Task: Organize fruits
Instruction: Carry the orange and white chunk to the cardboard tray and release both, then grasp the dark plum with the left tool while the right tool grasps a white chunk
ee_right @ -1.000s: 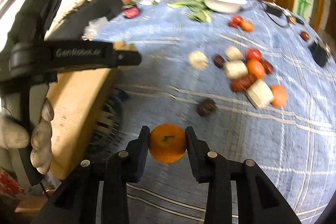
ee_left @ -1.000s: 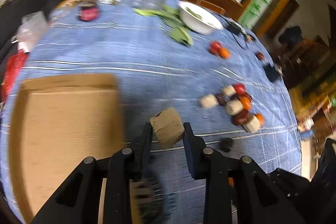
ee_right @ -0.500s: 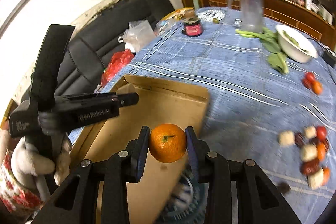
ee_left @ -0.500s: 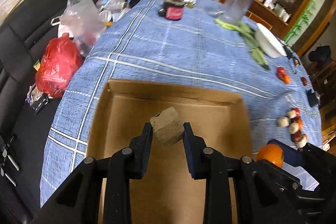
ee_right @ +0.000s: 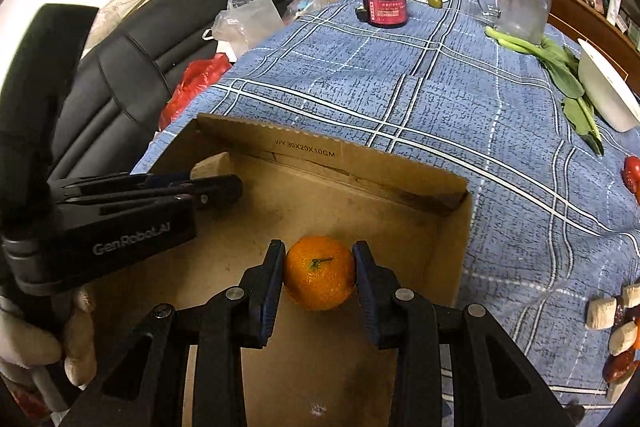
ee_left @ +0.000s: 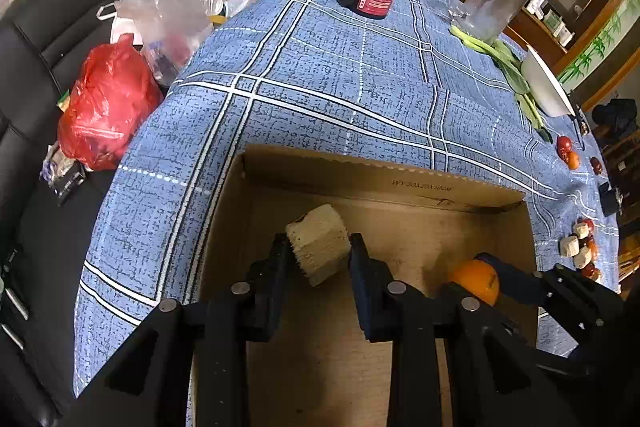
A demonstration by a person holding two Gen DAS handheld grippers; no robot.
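cardboard box [ee_right: 452, 227] on the surface. left gripper [ee_left: 320, 251] fingers clamp a pale chunk [ee_left: 318, 243]; right gripper [ee_right: 319, 273] fingers clamp an orange [ee_right: 319, 273].

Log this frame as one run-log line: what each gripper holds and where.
left gripper: shut on pale chunk | right gripper: shut on orange | both over cardboard box | nothing released yet
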